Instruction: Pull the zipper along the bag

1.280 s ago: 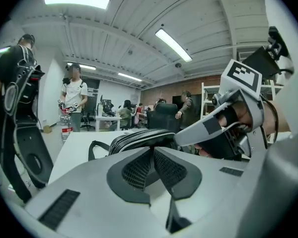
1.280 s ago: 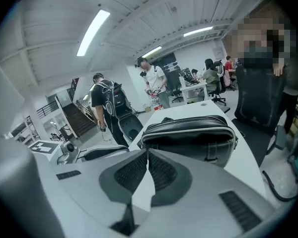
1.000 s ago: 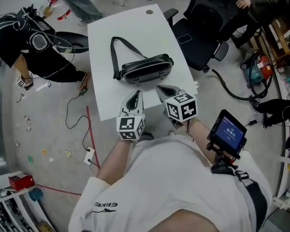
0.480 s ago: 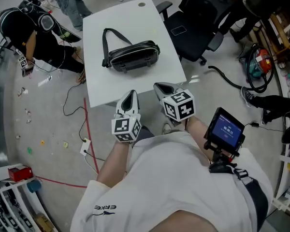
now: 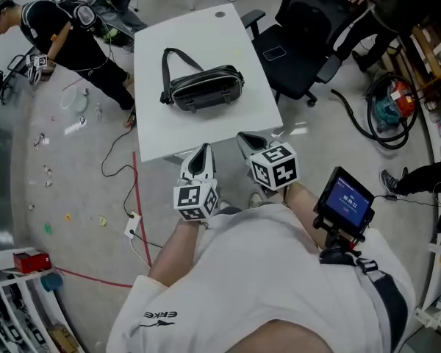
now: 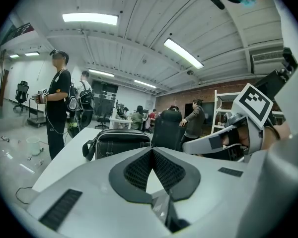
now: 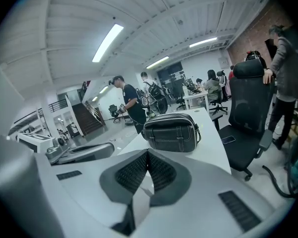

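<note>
White table (image 5: pixel 153 127) carried bag (image 5: pixel 203 88) mid-top, zipper state unreadable. Left gripper (image 5: pixel 202 153), right gripper (image 5: pixel 246 140) hung off near edge, well apart from bag, jaws together, empty; aimed bagward, fitting approach or retreat.

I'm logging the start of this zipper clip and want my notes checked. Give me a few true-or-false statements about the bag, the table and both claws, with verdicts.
1. The black bag lies on the white table. True.
2. The left claw grips the bag's strap. False: it is shut on nothing, well apart from the bag.
3. The right claw is shut and empty. True.
4. A black office chair stands left of the table. False: the black office chair stands at its right.
</note>
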`<state>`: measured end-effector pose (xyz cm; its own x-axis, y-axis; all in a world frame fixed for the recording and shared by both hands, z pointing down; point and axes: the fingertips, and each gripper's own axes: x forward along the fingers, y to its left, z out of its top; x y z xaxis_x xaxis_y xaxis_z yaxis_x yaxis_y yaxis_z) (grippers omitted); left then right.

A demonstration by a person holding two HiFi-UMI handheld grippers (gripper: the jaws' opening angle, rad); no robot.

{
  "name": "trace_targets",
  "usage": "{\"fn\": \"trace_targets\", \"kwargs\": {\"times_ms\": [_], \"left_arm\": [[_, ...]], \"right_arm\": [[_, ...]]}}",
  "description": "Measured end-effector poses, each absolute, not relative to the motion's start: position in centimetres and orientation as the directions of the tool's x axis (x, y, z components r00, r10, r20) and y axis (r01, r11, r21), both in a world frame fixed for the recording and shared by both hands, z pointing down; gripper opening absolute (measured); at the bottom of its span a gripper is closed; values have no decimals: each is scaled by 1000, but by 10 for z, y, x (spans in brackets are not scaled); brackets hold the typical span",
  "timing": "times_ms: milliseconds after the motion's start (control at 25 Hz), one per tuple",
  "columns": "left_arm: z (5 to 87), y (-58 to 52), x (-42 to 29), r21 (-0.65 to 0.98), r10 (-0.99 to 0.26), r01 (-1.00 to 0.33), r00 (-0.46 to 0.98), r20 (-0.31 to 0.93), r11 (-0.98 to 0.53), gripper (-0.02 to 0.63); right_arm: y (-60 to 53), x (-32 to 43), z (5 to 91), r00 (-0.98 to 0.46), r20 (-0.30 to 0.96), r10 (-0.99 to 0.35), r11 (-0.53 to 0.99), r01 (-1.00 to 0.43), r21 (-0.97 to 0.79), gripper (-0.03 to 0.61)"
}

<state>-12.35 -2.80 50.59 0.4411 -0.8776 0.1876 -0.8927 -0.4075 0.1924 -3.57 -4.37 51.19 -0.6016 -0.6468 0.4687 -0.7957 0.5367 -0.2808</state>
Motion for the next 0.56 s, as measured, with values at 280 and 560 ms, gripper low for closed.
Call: {"fn": "trace_targets", "kwargs": {"times_ms": [280, 560], "left_arm": [[499, -32, -126, 190, -874, -888, 451, 181, -418, 3], [497, -36, -126, 195, -875, -888, 449, 179, -416, 3]], "right_arm": [[-45, -40, 508, -597, 469, -650, 535, -799, -276, 3], [-47, -40, 505, -598, 466, -653, 538, -798, -271, 3]]}}
